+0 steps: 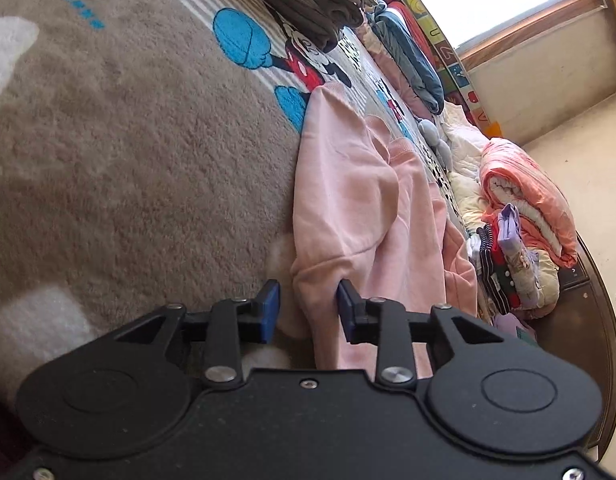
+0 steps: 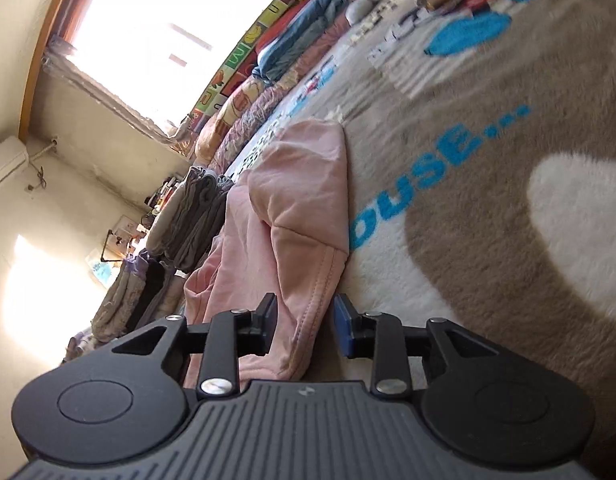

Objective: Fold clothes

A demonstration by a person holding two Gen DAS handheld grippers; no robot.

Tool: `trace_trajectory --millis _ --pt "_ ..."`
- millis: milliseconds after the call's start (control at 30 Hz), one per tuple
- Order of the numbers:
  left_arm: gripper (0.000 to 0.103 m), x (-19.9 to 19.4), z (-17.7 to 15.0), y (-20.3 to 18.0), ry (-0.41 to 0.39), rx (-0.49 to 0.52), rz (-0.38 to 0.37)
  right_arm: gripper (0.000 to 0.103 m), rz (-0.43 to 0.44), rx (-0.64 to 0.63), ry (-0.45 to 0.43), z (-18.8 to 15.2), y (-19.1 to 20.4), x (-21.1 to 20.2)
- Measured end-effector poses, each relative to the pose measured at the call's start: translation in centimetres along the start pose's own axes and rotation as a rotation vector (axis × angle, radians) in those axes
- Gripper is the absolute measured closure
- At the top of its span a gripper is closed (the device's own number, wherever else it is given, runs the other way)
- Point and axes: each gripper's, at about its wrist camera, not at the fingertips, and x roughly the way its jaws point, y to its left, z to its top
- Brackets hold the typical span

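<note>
A plush tan blanket with blue lettering and a cartoon mouse covered the bed, a bright window beyond it. The pink sweatshirt lay on the blanket, stretching ahead of both tongs. The left gripper stood open, a pink corner between its blue pads. The right gripper was open too, straddling the hem. Only the left view showed the folded orange quilt to the right; only the right view showed the grey folded stack to the left.
</note>
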Motion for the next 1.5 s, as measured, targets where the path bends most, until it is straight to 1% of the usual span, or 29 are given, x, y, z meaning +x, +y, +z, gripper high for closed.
trace_trajectory --millis 33,67,133,233,267,300,333,400,467,533,567,633,833,867,933,1033,1100,1167,1200,1233,1300,1367,1500 --pt "0.059 0.3 0.6 -0.2 -0.004 0.008 -0.004 0.070 -0.010 -0.078 -0.016 0.1 0.9 -0.2" --pt "0.056 0.6 1.1 -0.3 -0.008 0.014 -0.008 0.070 -0.012 -0.163 -0.022 0.0 2.0 -0.2" --pt "0.056 1.0 2.1 -0.9 -0.019 0.045 0.002 0.070 -0.007 -0.323 -0.024 -0.4 4.0 0.0" --pt "0.056 1.6 3.5 -1.6 -0.057 0.100 0.001 0.070 -0.002 -0.446 0.033 -1.3 5.9 1.6" --pt "0.055 2.0 4.2 -1.7 -0.067 0.116 0.007 0.070 -0.006 -0.467 0.056 -1.6 6.5 2.3" --pt "0.052 2.3 4.9 -1.8 -0.075 0.125 0.011 0.070 -0.011 -0.478 0.076 -1.9 6.8 2.8" --pt "0.051 2.8 5.8 -1.6 -0.072 0.108 0.008 0.070 -0.022 -0.484 0.090 -2.6 7.0 3.1" --pt "0.051 4.0 7.6 -1.0 -0.044 0.060 -0.012 0.071 -0.045 -0.472 0.134 -3.0 6.8 4.4" --pt "0.051 5.0 9.1 -0.5 -0.051 0.062 -0.012 0.070 -0.068 -0.431 0.164 -3.5 6.1 5.6" --pt "0.051 6.3 10.5 -0.2 -0.042 0.074 -0.022 0.068 -0.043 -0.375 0.141 -3.7 5.5 5.6" --pt "0.051 7.0 11.0 0.1 -0.034 0.065 -0.037 0.066 -0.028 -0.353 0.130 -3.8 5.2 5.6" --pt "0.051 8.2 12.0 0.3 -0.019 0.060 -0.074 0.066 0.002 -0.312 0.108 -4.1 4.5 5.6" --pt "0.052 11.7 14.5 -0.3 0.011 0.095 -0.103 0.066 0.028 -0.271 0.079 -4.4 4.0 5.6" --pt "0.053 12.2 14.9 -0.5 0.014 0.101 -0.103 0.066 0.030 -0.263 0.073 -4.5 3.9 5.6" --pt "0.066 13.3 15.7 -0.4 0.019 0.101 -0.097 0.066 0.036 -0.259 0.062 -4.6 3.8 5.7" --pt "0.071 14.3 16.3 0.0 0.034 0.077 -0.117 0.066 0.046 -0.260 0.047 -4.7 3.7 5.8" --pt "0.072 14.8 16.6 0.0 0.045 0.072 -0.130 0.066 0.050 -0.264 0.039 -4.8 3.6 5.8" --pt "0.080 14.9 16.7 -0.2 0.046 0.082 -0.138 0.066 0.054 -0.266 0.033 -4.9 3.7 5.9" --pt "0.093 14.7 16.7 -0.3 0.039 0.086 -0.135 0.066 0.056 -0.268 0.030 -4.9 3.7 6.0" --pt "0.097 14.2 16.7 -0.4 0.020 0.090 -0.135 0.066 0.057 -0.273 0.027 -5.0 3.7 6.0" --pt "0.098 13.1 16.6 -0.6 -0.020 0.100 -0.135 0.066 0.058 -0.282 0.023 -5.0 3.7 6.1" --pt "0.098 11.4 16.6 -1.4 -0.082 0.138 -0.128 0.066 0.058 -0.292 0.020 -5.0 3.7 6.1" --pt "0.098 7.3 16.5 -2.5 -0.206 0.216 -0.089 0.066 0.058 -0.308 0.012 -5.2 3.8 6.1"
